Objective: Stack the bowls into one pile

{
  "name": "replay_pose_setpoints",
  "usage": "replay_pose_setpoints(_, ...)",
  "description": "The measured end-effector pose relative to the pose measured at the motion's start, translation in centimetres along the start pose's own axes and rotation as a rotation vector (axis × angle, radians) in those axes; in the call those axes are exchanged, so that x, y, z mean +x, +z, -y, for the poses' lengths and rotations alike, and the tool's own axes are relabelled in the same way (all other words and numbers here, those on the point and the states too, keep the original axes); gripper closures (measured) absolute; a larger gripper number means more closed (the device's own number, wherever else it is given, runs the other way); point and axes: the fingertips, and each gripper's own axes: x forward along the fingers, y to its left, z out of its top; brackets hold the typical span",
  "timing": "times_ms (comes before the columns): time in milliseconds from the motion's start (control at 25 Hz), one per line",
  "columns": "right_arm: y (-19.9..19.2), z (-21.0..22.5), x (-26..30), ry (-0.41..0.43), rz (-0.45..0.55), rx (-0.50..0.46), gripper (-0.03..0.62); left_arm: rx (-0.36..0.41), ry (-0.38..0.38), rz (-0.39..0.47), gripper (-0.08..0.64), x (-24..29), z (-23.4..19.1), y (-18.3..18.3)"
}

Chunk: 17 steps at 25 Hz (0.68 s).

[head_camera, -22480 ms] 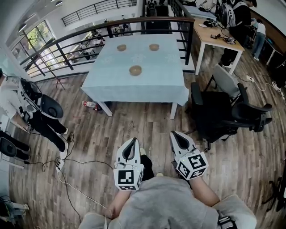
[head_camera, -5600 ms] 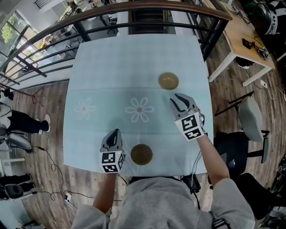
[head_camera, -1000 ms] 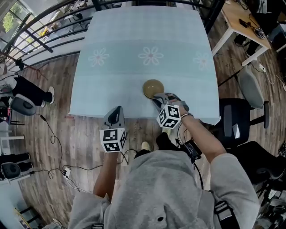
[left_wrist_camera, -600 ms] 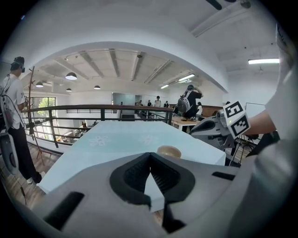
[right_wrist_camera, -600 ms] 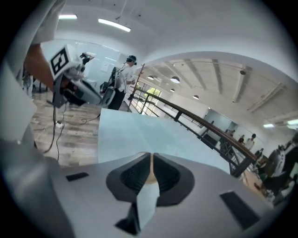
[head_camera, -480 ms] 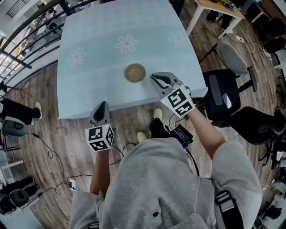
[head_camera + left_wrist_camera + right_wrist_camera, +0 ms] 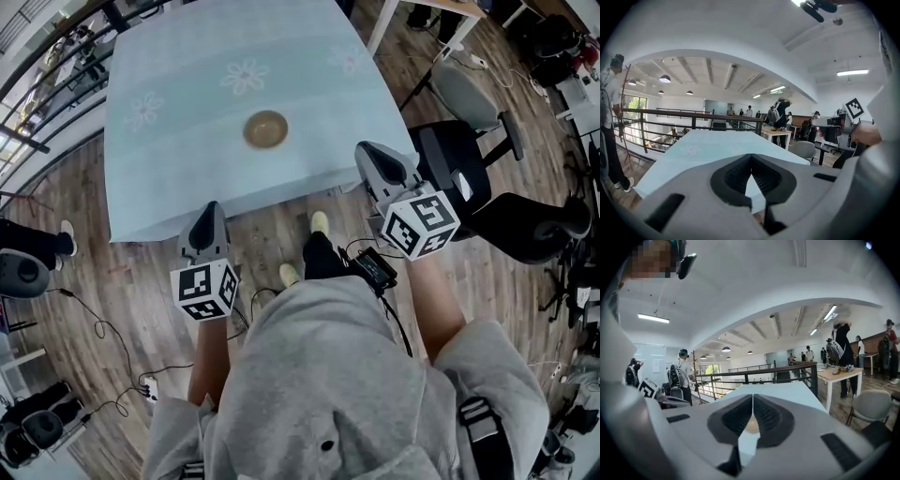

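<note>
- Brown, rounded bowls [image 7: 265,128] sitting as one pile on the pale blue, flower-printed tablecloth [image 7: 178,141], towards its near edge; no other bowl to be seen anywhere on it.
- White left gripper [image 7: 208,214] with black pads, closed on nothing, held over the wooden plank floor [image 7: 122,281] just short of the table edge.
- Matching right gripper [image 7: 373,155], likewise closed and empty, raised beside the table's near right corner, close to a black office chair [image 7: 459,183]. In the right gripper view, the pile shows beyond the jaw tips, well apart from them.
- Judging by this, stacking looks complete, and the step in hand is most likely a last check from a step away.
- To do that well:
  - Hold both grippers shut and clear of the cloth's hanging edge, to avoid dragging it and tipping the pile.
  - Look for a level, fully nested stack rather than a tilted one.
  - Impossible to tell from here how many bowls it holds, so worth a closer look.
</note>
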Motion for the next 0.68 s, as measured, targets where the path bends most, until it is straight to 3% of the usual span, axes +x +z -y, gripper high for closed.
replay_pose_setpoints(400,-1.0,-1.8,-0.3,-0.001,0.036,0.025,0.561,-0.015,0.021,0.049,0.541,-2.0,-0.7,1.7)
replay_pose_setpoints(680,-1.0,-2.1,-0.4,0.022,0.040,-0.011,0.561,-0.006,0.019,0.060,0.541,-2.1,0.0,1.8)
